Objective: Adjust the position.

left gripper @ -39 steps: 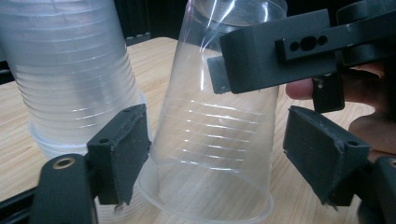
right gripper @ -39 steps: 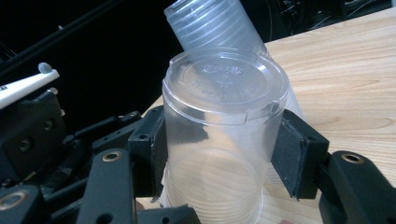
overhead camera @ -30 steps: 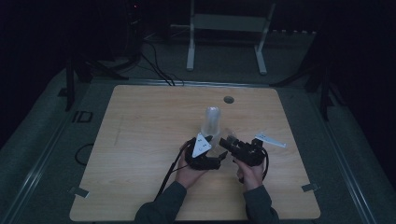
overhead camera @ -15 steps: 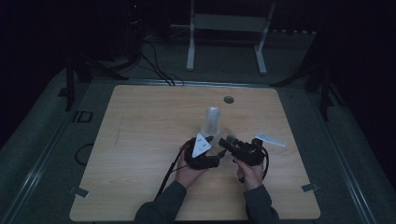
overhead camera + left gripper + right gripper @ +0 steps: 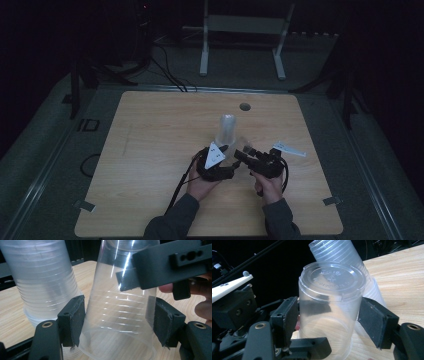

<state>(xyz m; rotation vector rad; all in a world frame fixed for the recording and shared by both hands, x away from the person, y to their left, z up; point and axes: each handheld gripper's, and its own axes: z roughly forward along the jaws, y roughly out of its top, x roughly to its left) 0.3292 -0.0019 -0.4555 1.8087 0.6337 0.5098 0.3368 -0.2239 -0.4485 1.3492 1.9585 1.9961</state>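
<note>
A darkened lab or recording studio set up around one work surface.

We see a pale wooden surface (image 5: 150, 150) with a round cable hole (image 5: 244, 106), lit alone amid a black room. Behind it stands a white metal stand (image 5: 242, 30) on a grey carpeted floor (image 5: 45, 150), with loose cables (image 5: 165, 70) running across it and tape marks (image 5: 85, 205) at the surface's corners.

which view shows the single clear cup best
The left gripper view: the single clear cup sits close up between that gripper's jaws, beside the cup stack. The right gripper view shows its base end-on. In the high view it is tiny.
</note>
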